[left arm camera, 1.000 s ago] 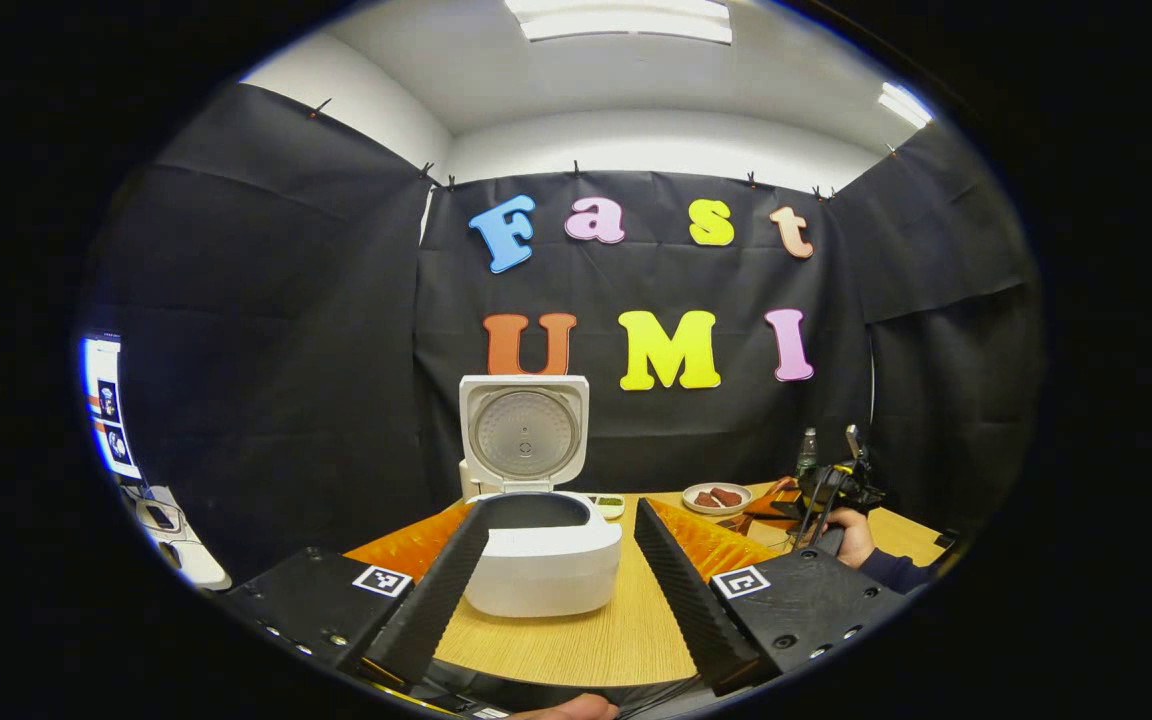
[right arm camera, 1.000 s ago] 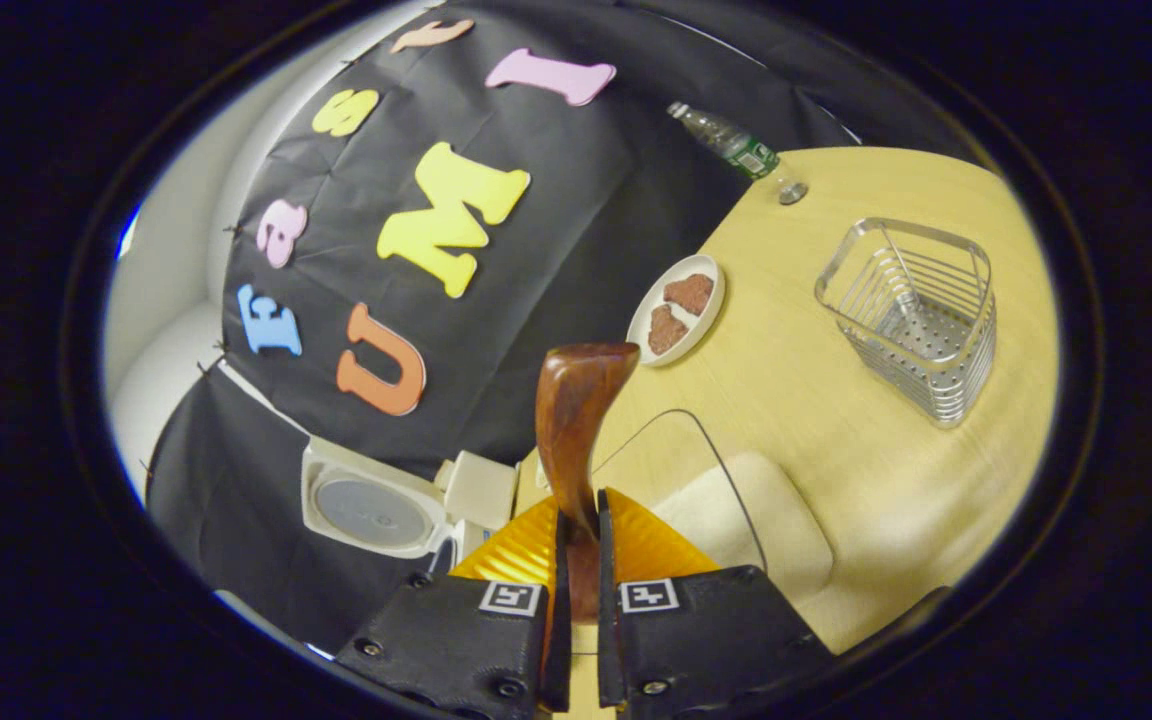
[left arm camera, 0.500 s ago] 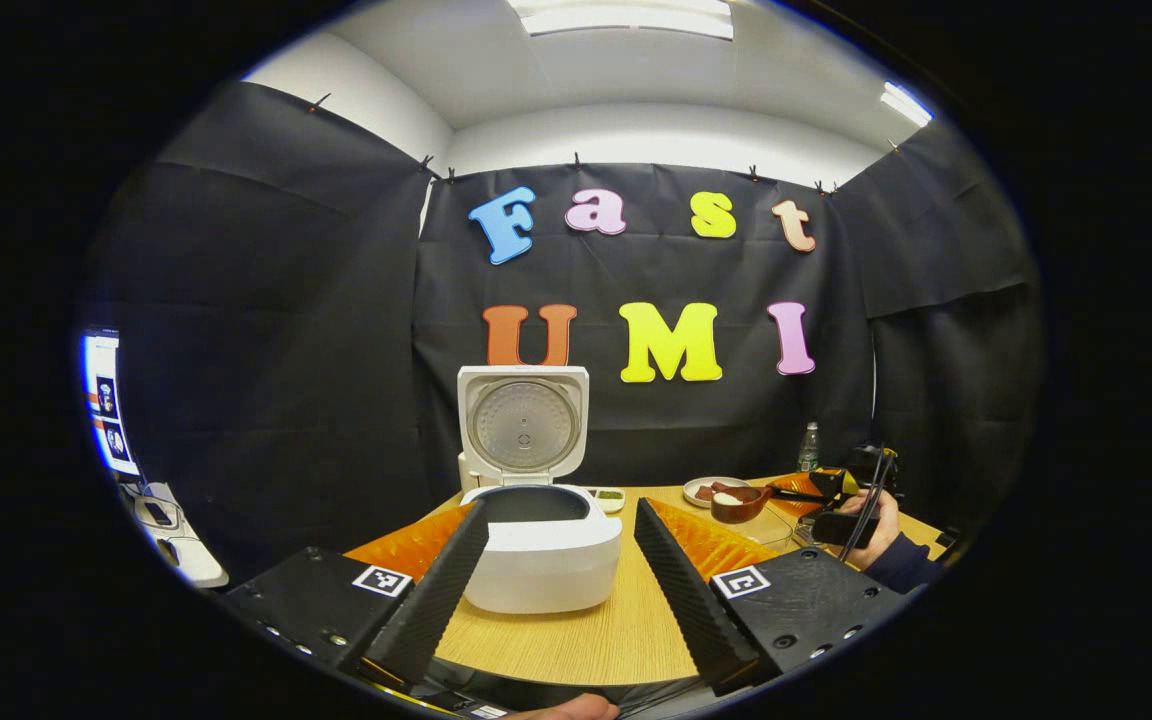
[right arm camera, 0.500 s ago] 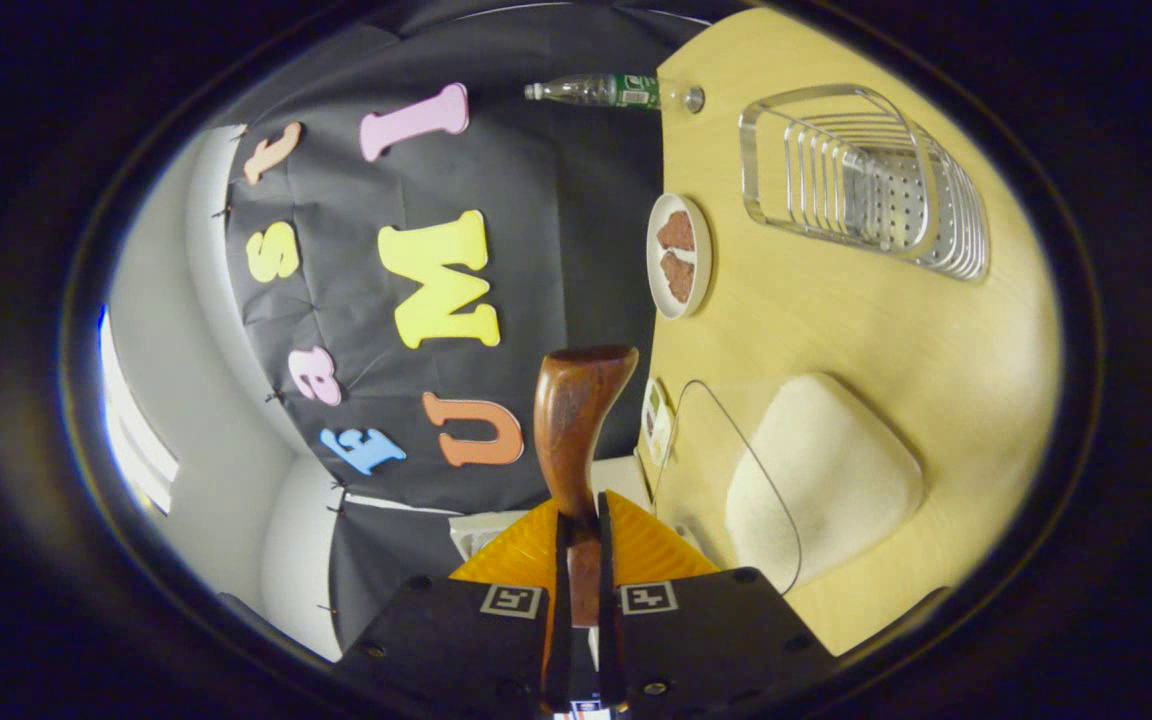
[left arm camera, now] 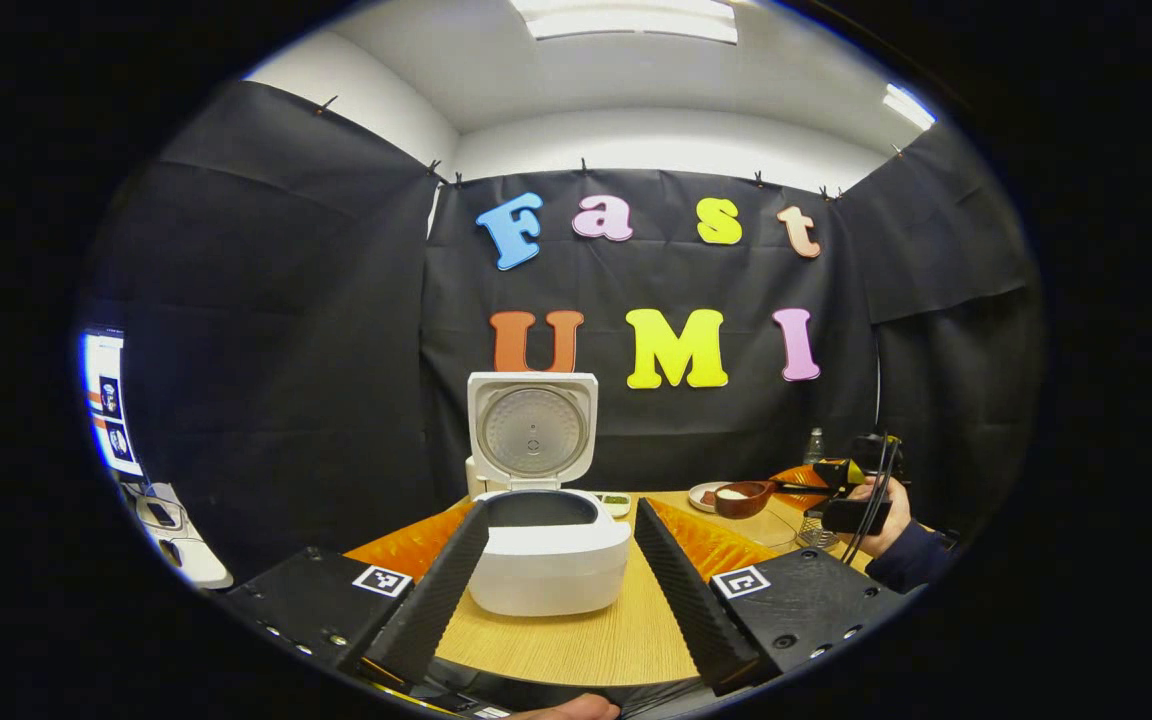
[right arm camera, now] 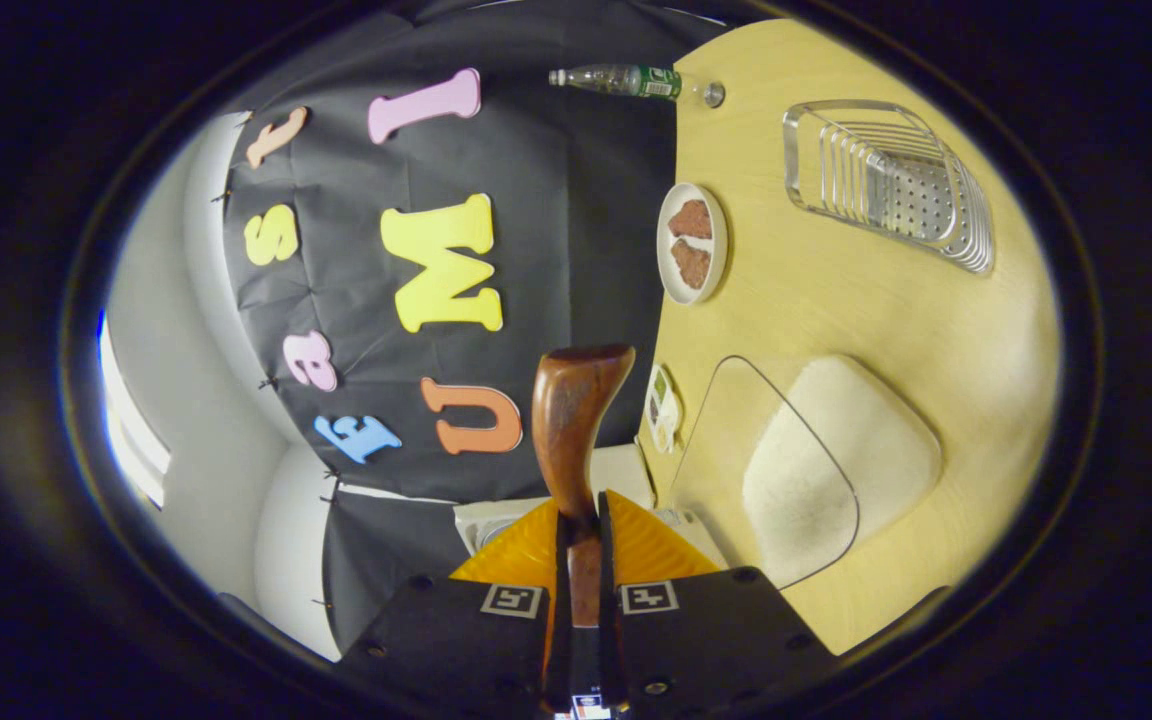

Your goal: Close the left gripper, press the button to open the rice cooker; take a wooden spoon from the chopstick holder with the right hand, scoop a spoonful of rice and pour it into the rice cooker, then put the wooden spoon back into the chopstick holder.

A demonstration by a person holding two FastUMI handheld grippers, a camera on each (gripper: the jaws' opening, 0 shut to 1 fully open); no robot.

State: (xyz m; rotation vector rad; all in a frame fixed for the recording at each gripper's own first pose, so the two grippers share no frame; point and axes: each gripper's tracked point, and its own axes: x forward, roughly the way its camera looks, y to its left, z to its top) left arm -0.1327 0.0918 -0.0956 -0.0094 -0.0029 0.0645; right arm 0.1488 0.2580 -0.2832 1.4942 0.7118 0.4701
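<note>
Left gripper view: rice (left arm camera: 733, 492) heaped in wooden spoon (left arm camera: 742, 498).

Over by the table's (right arm camera: 836, 310) far edge, against the wall: a plastic bottle (right arm camera: 626, 81), a loose cap (right arm camera: 713, 95) just beside it. Nearer in, a plate (right arm camera: 693, 243) with two brown pieces. Small dish (right arm camera: 661, 408) of greens further along.

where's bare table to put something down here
Bare wood lies in front of the rice cooker, and between the meat plate, wire chopstick holder and glass rice container. It's crowded by the cooker's right side, near the small dish.
</note>
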